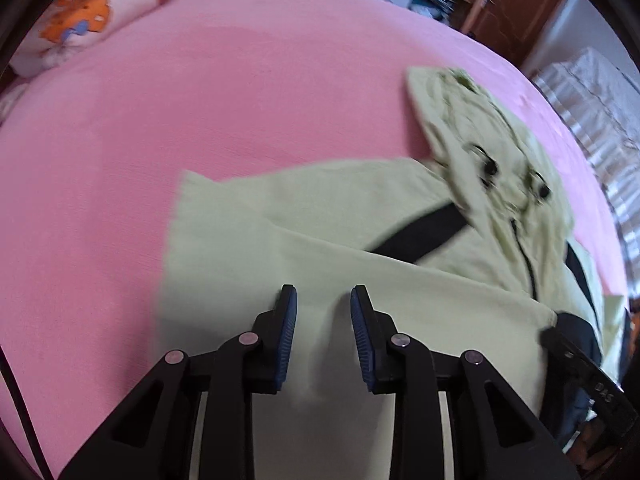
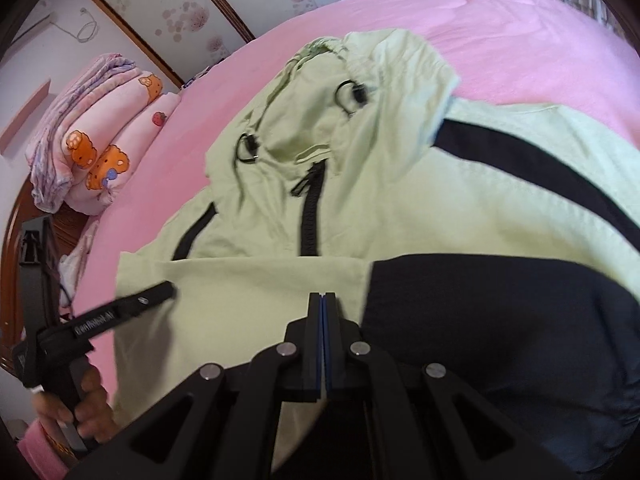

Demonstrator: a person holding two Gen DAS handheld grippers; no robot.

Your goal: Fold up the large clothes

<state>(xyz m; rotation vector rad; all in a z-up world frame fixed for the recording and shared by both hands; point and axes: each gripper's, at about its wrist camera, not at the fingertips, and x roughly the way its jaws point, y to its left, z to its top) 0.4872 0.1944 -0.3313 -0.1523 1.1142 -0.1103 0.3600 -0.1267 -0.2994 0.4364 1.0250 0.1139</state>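
Two tongs [image 1: 323,300] [image 2: 324,300], seemingly both empty.

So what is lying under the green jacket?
The green jacket lies on a pink bed sheet, which shows all around it. Whatever sits beneath the jacket's body is covered; I cannot see there.

Home bedroom, pink-sheeted bed [image 1: 240,80], folded cartoon quilts [image 2: 100,148], floral wall panel [image 2: 192,12], possibly a wooden door [image 1: 516,4]

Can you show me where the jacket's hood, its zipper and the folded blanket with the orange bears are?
hood [image 2: 320,92], right wrist view, crumpled middle.
zipper [image 2: 311,216], right wrist view, black teeth.
blanket [image 2: 116,152], right wrist view, bear print.
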